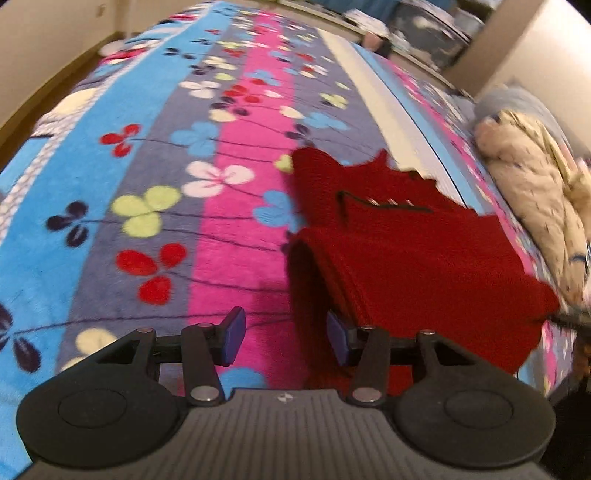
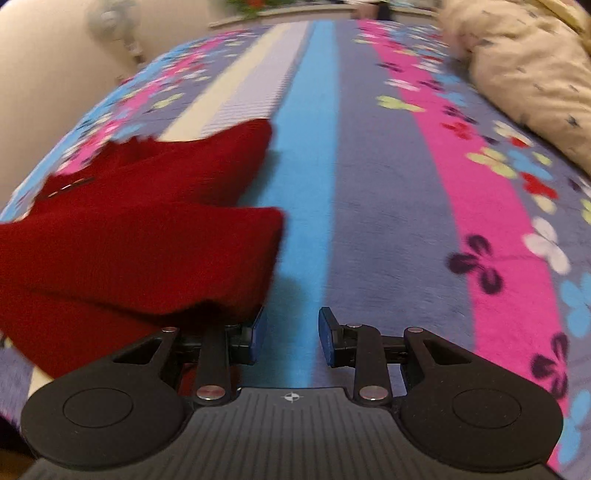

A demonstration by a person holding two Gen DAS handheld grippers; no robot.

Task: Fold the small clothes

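Observation:
A dark red knitted garment [image 1: 413, 251] lies partly folded on the flowered blanket [image 1: 229, 206], with a zipper line on its upper layer. My left gripper [image 1: 286, 338] is open at the garment's near left edge; its right finger lies against the folded red cloth. In the right wrist view the same garment [image 2: 140, 236] lies at the left. My right gripper [image 2: 291, 339] is open and empty over the blue stripe, its left finger next to the garment's near right corner.
A cream patterned quilt or jacket [image 1: 535, 192] is heaped at the blanket's right side; it also shows in the right wrist view [image 2: 524, 66]. Walls and floor border the bed at far left [image 1: 44, 66]. Shelves with clutter stand at the far end [image 1: 424, 33].

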